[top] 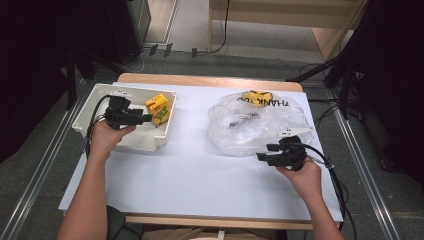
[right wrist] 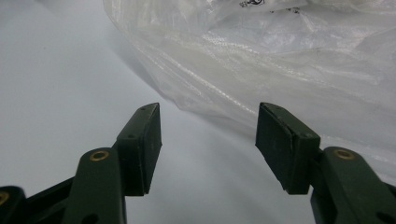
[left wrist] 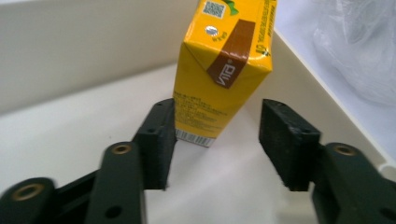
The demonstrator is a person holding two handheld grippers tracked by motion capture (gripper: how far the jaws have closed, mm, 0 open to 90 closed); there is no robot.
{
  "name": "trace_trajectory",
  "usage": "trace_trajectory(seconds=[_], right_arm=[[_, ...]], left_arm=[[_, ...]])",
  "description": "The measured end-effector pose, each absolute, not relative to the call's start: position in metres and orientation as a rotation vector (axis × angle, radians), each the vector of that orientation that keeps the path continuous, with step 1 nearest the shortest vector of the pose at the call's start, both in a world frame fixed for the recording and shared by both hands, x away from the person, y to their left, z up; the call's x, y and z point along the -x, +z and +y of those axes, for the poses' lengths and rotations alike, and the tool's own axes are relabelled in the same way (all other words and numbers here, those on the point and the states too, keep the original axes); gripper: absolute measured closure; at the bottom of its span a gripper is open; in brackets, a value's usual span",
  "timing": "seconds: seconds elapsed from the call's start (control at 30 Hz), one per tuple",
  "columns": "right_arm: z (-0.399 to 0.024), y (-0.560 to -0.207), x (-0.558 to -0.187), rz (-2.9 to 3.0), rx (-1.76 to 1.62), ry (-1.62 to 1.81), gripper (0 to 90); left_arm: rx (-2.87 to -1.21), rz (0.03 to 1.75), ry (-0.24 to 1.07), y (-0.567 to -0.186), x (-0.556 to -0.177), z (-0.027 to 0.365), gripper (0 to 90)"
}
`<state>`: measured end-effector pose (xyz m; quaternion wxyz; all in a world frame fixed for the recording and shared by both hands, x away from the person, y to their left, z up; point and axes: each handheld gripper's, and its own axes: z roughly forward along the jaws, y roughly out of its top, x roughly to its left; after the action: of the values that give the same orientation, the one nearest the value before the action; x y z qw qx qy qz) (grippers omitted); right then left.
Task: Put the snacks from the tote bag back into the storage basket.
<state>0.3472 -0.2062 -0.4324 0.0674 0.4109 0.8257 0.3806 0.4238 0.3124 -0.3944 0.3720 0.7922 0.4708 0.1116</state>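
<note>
Two tools stood open: the left tool (left wrist: 217, 140) straddled, ungripped, the yellow carton (left wrist: 219, 70) upright in the white bin (top: 90, 107); the right tool (right wrist: 208, 144) waited empty before the plastic bag (right wrist: 280, 60). Grasping remained.

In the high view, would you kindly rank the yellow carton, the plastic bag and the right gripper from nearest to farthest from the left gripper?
1. Yellow carton: in the white bin, just ahead of the left gripper.
2. Plastic bag: across the table, to the right.
3. Right gripper: farther right, at the bag's near edge.
</note>
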Motion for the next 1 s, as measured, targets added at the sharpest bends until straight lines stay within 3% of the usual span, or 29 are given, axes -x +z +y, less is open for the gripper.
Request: trace_trajectory(seconds=[0.23, 0.33, 1.0], right_arm=[[-0.206, -0.432, -0.352, 2.478, -1.247, 1.175, 42.1], [-0.206, -0.432, -0.353, 2.48, -1.24, 1.177, 42.1], [-0.205, -0.433, -0.352, 2.484, -1.238, 1.158, 42.6]], left_arm=[[-2.027, 1.164, 0.265, -0.395, -0.415, 0.308, 82.3], [-2.045, 1.144, 0.246, -0.397, -0.416, 0.301, 89.0], [-2.062, 1.143, 0.247, -0.423, -0.432, 0.282, 90.0]])
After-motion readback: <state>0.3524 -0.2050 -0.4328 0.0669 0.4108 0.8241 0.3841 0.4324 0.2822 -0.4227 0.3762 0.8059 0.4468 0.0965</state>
